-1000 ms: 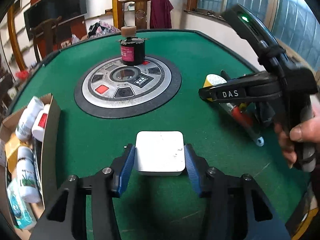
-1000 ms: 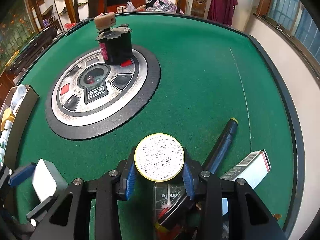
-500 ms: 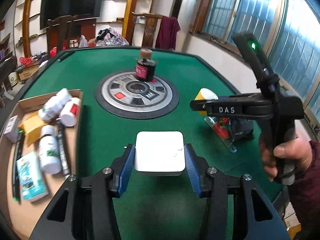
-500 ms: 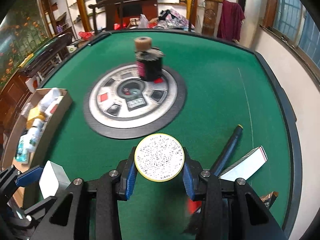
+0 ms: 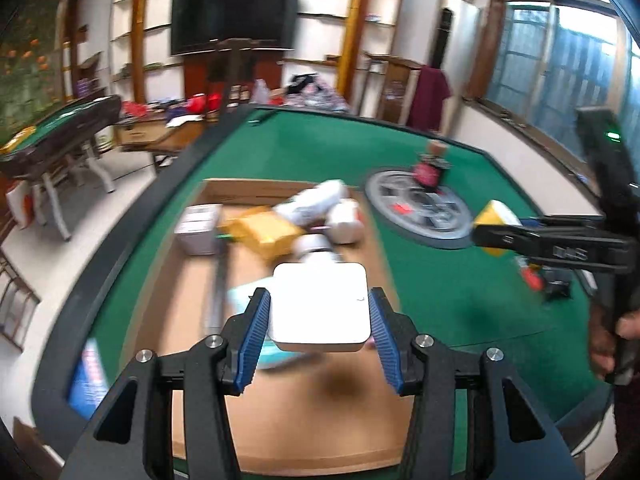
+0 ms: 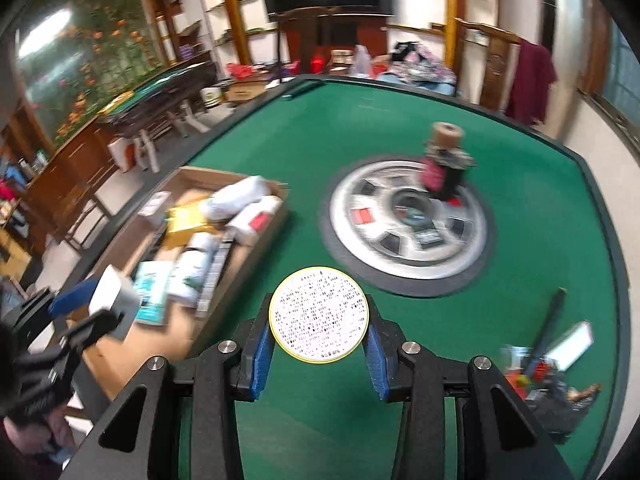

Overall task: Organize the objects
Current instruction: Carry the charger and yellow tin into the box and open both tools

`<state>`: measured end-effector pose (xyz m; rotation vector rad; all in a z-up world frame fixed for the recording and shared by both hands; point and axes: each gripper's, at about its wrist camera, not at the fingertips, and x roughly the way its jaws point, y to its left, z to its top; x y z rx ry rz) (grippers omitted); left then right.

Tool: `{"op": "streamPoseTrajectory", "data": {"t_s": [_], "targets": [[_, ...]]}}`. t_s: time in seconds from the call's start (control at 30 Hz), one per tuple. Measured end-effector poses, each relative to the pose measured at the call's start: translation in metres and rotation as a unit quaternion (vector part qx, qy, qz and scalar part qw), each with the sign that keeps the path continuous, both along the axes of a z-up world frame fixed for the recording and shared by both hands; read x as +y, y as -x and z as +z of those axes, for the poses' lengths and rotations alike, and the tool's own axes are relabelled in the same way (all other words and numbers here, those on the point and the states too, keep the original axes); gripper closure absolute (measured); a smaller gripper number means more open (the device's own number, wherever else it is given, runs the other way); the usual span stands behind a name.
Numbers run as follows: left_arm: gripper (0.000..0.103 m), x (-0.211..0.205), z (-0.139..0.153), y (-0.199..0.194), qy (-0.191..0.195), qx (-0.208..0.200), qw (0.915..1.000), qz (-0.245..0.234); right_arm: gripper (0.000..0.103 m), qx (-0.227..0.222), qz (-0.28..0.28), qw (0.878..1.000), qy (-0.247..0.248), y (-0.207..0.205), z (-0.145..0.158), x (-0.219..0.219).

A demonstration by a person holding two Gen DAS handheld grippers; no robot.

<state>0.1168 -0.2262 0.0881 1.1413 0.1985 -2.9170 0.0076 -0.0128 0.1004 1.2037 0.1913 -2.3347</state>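
My left gripper (image 5: 318, 330) is shut on a white square box (image 5: 319, 307) and holds it in the air over the cardboard tray (image 5: 320, 412). The tray holds several white bottles (image 5: 320, 200), a yellow packet (image 5: 260, 232) and small boxes. My right gripper (image 6: 318, 342) is shut on a round yellow-rimmed tin (image 6: 318, 314) above the green felt, right of the tray (image 6: 160, 340). The left gripper with the white box (image 6: 114, 296) shows at the left of the right wrist view. The right gripper with its tin (image 5: 496, 222) shows at the right of the left wrist view.
A round grey control panel (image 6: 408, 236) lies mid-table with a black and pink motor (image 6: 444, 168) standing on it. A dark pen (image 6: 548, 328), a white box (image 6: 572, 344) and small red and black items (image 6: 548, 384) lie on the felt at the right. The table's raised black rim (image 5: 132, 248) runs around.
Both grippers rose and swung left with their loads. The left one now hangs over the cardboard tray instead of over the felt. The right one has moved closer to the tray.
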Motion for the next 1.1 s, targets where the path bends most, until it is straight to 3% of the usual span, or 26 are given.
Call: {"op": "streamPoseTrajectory", "data": {"t_s": [0.2, 0.4, 1.0, 1.1], "targets": [[0.054, -0.044, -0.015, 0.009, 0.024, -0.019, 0.9989, 0.035, 0.059, -0.014, 0.049, 0.999, 0.0, -0.017, -0.011, -0.061], [0.054, -0.074, -0.036, 0.026, 0.009, -0.047, 0.9975, 0.051, 0.059, -0.029, 0.094, 0.995, -0.011, -0.037, -0.029, -0.107], [0.053, -0.081, -0.052, 0.041, -0.03, -0.05, 0.9969, 0.052, 0.059, -0.082, 0.181, 0.979, -0.035, -0.086, -0.078, -0.167], [0.047, -0.084, -0.046, 0.035, -0.037, -0.036, 0.9971, 0.056, 0.059, -0.083, 0.18, 0.979, -0.039, -0.089, -0.084, -0.171]]}}
